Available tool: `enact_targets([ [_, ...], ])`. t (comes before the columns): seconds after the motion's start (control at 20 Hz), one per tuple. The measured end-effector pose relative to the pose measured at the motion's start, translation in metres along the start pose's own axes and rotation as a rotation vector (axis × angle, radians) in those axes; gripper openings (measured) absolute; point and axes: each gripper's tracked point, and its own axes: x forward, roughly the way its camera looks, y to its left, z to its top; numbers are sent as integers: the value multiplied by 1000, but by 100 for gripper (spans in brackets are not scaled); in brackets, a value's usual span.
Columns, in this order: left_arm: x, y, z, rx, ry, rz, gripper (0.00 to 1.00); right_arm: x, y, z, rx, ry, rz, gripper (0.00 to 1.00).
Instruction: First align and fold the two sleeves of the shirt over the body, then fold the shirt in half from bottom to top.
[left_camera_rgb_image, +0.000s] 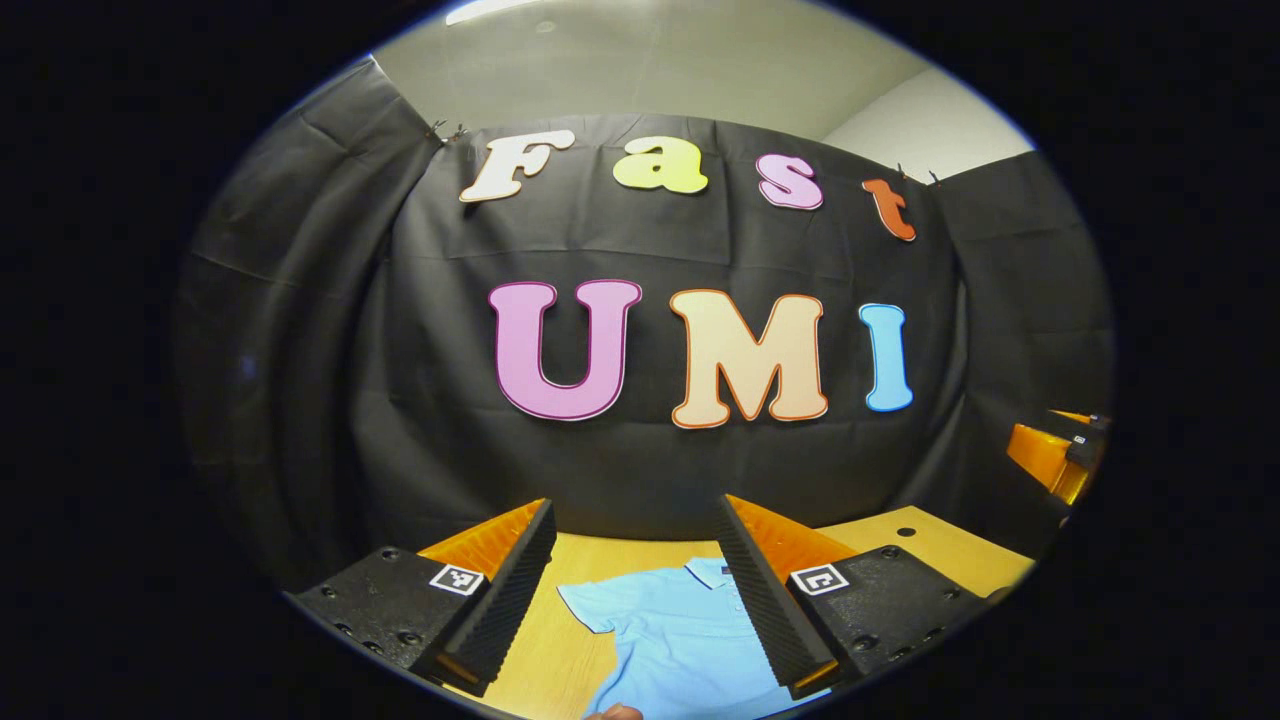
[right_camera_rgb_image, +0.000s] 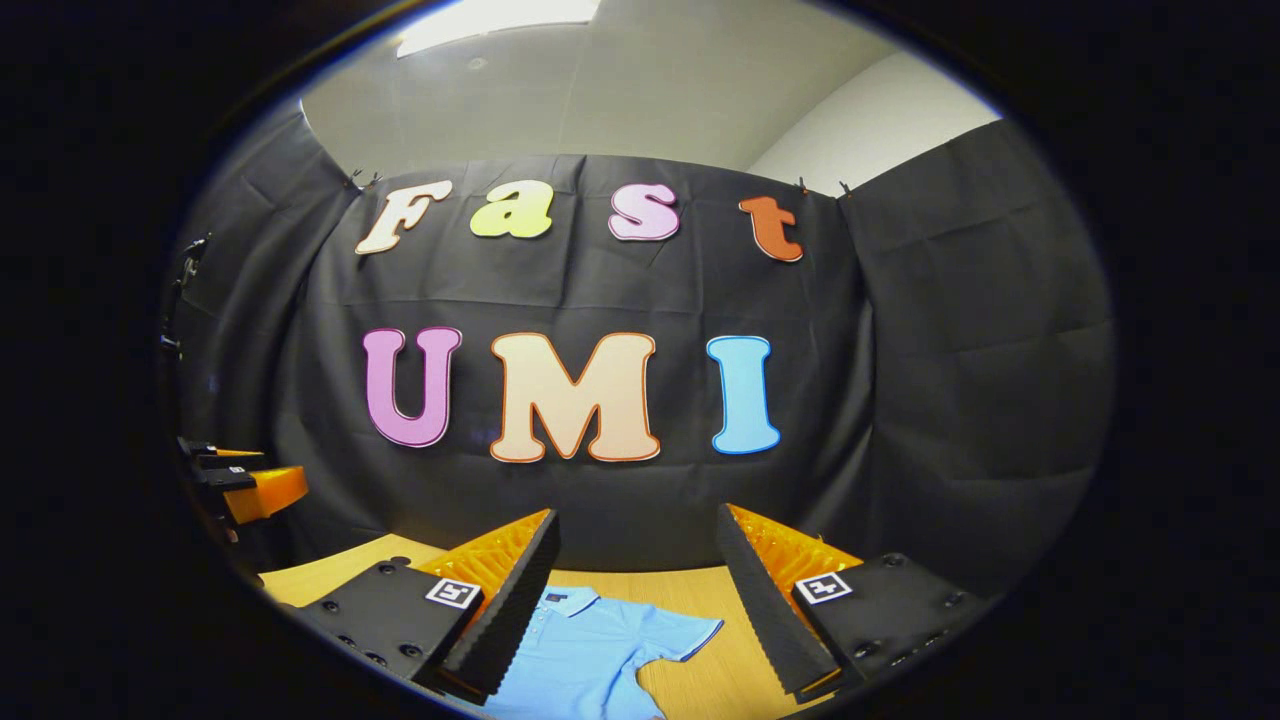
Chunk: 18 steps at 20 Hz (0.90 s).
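A light blue polo shirt (left_camera_rgb_image: 672, 630) lies flat on the wooden table (left_camera_rgb_image: 930, 545), collar toward the back wall, one short sleeve spread to its left. My left gripper (left_camera_rgb_image: 634, 600) hangs open above it, nothing between its fingers. In the right gripper view the same shirt (right_camera_rgb_image: 585, 650) shows its collar, button placket and its other sleeve (right_camera_rgb_image: 690, 632) spread out to the right. My right gripper (right_camera_rgb_image: 634, 605) is open as well, held above the shirt with nothing in it. The left gripper (right_camera_rgb_image: 245, 485) shows at the far left of the right gripper view, and the right gripper (left_camera_rgb_image: 1060, 455) at the far right of the left gripper view.
The black cloth wall (left_camera_rgb_image: 640, 480) stands close behind the table's far edge. Bare wood (right_camera_rgb_image: 330, 572) shows left and right of the shirt. A fingertip (left_camera_rgb_image: 615, 712) peeks in at the bottom of the left gripper view.
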Motion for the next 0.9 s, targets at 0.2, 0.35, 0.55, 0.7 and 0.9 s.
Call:
enact_targets([
  [0.2, 3, 4, -2, -13, 7, 7, 95, 6, 1, -1, 9, 1, -1, 98],
  [0.35, 6, 7, -4, -7, 18, 11, 95, 12, 3, -9, -1, 15, -4, 98],
  [0.55, 10, 10, 0, -23, 22, 14, 94, 28, -1, -20, -49, 27, -8, 98],
  [0.7, 16, 13, 6, -24, 10, 19, 95, 50, -16, -39, -89, 42, -41, 98],
  [0.9, 24, 18, 5, -6, 5, 25, 95, 81, -40, -84, -107, 125, -94, 98],
])
